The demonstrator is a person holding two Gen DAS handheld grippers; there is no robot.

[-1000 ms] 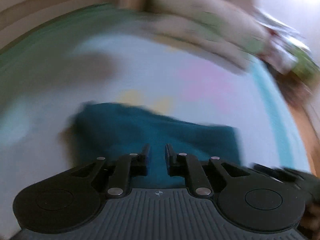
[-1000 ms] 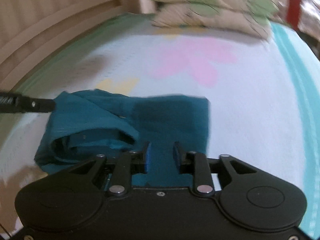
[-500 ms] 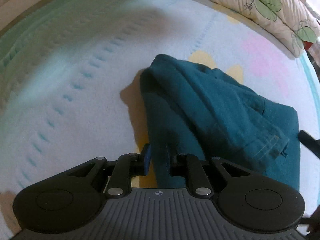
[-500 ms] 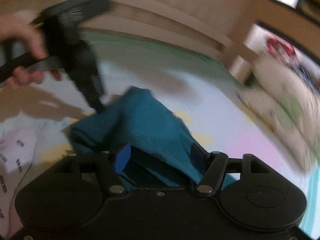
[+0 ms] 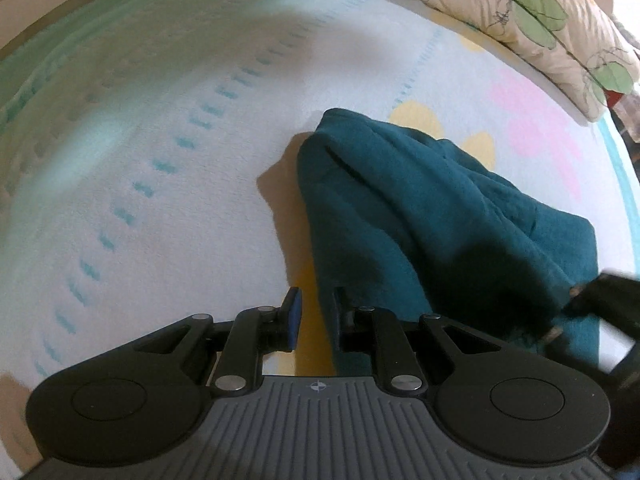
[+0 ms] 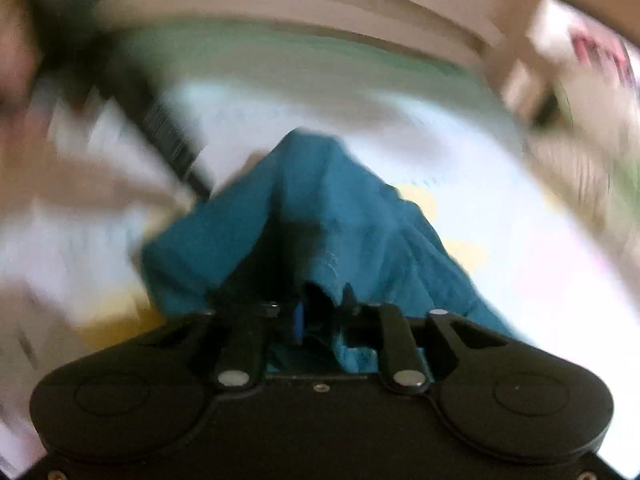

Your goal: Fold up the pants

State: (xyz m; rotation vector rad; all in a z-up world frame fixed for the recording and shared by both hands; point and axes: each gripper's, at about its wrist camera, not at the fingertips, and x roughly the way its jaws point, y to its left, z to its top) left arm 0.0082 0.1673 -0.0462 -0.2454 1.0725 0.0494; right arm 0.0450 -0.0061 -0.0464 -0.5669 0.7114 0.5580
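The teal pants (image 5: 420,208) lie bunched in a ridge on the pale bed sheet (image 5: 180,160). My left gripper (image 5: 317,312) points down at their near left edge. Its jaws stand a narrow gap apart, with yellow sheet showing through and the cloth edge against the right finger (image 5: 340,312). My right gripper (image 6: 322,312) is closing on a fold of the pants (image 6: 320,208), and the cloth fills the gap and tents up from it. In the left wrist view the right gripper (image 5: 600,296) is a blur at the pants' right end. The left gripper (image 6: 200,188) touches the pants' left corner.
A leaf-print pillow (image 5: 532,20) lies at the far right of the bed. A wooden bed frame (image 6: 320,0) runs along the far side. A hand (image 6: 16,64) holds the left gripper at the upper left. Bare sheet spreads to the left of the pants.
The right gripper's jaws opened wide around the cloth, then narrowed onto a fold, and the view rolled. In the left view the cloth edge slid right out of the gap.
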